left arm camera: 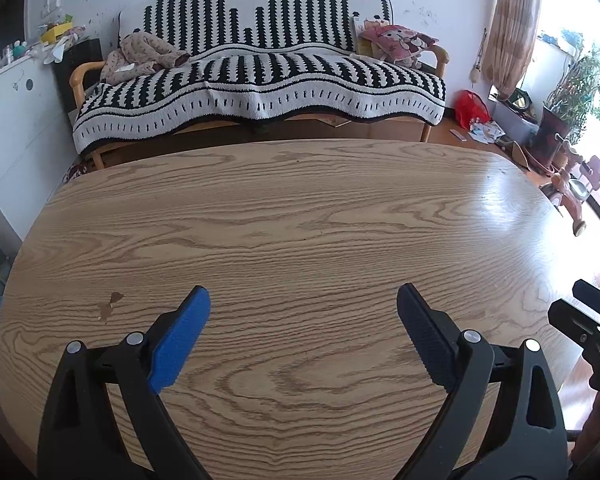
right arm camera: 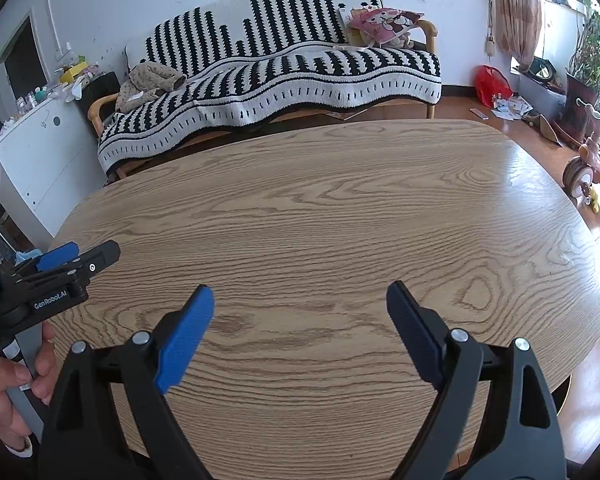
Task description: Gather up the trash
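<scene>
We see the left tool (left arm camera: 303, 294) with its jaws spread wide and nothing between them, one blue pad (left arm camera: 180, 342) and one dark pad poised above the wood-grain worktop (left arm camera: 300, 208). The right tool (right arm camera: 300, 294) is likewise spread wide and empty over the same worktop; in its view we also see the left tool from the side, gripped by a hand (right arm camera: 8, 384) at the left edge. A small brown stain (left arm camera: 110, 306) marks the worktop just left of the left tool. Beyond the far edge we see a sofa (left arm camera: 260, 76) draped in a black-and-white patterned cover, with a bundled garment (left arm camera: 144, 56) at one end and a pink cushion (left arm camera: 396, 40) at the other. The trash we can identify, scattered paper scraps (left arm camera: 486, 132), lies on the floor right of the sofa, beside a red bag (left arm camera: 470, 108), well apart from both tools. A potted plant (left arm camera: 568, 100) and a tricycle (right arm camera: 592, 168) stand farther right.
</scene>
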`<state>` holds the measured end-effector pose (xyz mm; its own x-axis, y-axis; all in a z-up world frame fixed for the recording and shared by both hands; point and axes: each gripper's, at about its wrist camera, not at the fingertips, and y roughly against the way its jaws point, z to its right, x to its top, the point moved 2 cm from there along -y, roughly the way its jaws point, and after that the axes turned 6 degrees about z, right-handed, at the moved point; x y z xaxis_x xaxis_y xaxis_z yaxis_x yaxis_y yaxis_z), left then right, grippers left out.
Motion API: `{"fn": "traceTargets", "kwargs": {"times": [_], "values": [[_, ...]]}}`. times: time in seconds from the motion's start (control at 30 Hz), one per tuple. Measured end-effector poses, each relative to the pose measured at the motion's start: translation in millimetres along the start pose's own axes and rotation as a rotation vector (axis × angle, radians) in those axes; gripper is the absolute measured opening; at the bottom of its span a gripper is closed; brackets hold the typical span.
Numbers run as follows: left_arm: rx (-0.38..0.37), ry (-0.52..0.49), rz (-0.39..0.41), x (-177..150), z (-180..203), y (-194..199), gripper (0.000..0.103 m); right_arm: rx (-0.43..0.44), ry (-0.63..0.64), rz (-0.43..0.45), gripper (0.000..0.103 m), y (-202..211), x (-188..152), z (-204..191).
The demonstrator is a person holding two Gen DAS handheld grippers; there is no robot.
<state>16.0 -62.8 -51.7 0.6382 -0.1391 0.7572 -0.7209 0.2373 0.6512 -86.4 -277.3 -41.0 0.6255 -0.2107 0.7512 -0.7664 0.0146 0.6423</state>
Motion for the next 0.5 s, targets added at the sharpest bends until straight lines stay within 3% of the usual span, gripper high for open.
{"fn": "traceTargets", "kwargs": {"times": [0.5], "values": [[-0.002,-0.007,-0.003,-5.3,1.4,-3.1,0.092,0.002,0.0,-0.003,0.085,-0.6,-1.4,1.8]]}}
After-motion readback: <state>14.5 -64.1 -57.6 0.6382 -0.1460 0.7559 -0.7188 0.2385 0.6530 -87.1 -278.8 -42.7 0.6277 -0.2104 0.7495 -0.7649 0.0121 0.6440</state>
